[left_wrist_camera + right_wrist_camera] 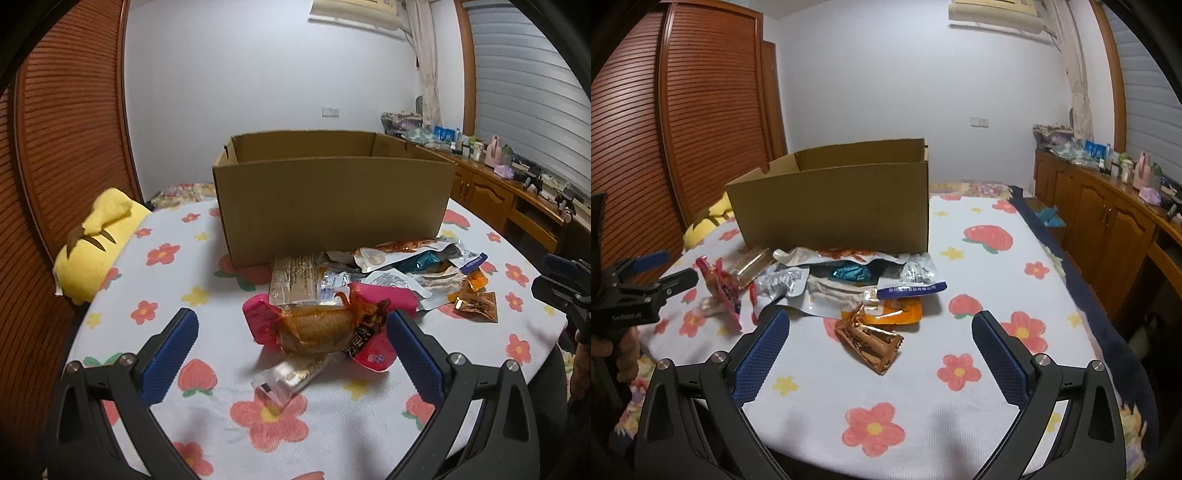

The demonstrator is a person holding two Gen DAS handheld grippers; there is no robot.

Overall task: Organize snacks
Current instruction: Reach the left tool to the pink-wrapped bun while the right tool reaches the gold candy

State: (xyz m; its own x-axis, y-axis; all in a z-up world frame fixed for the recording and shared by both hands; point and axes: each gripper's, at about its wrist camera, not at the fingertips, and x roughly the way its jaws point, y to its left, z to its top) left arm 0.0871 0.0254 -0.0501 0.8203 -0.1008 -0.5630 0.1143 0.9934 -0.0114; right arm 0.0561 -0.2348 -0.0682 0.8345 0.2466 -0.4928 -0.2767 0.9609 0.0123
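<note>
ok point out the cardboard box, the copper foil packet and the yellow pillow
cardboard box (834,210), right wrist view, front wall
copper foil packet (870,341), right wrist view, middle of wrapper
yellow pillow (99,236), left wrist view, top face

A plain brown cardboard box (332,199) sits frame centre; the white bedspread (923,369) carries red flowers and yellow stars; a pink foil packet (258,321) lies lower centre beside a copper-coloured foil wrapper (871,341).

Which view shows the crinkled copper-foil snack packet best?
The right wrist view: the copper-foil packet lies unobstructed between the open right gripper fingers. The left wrist view shows it only small, at the pile's far right edge.
</note>
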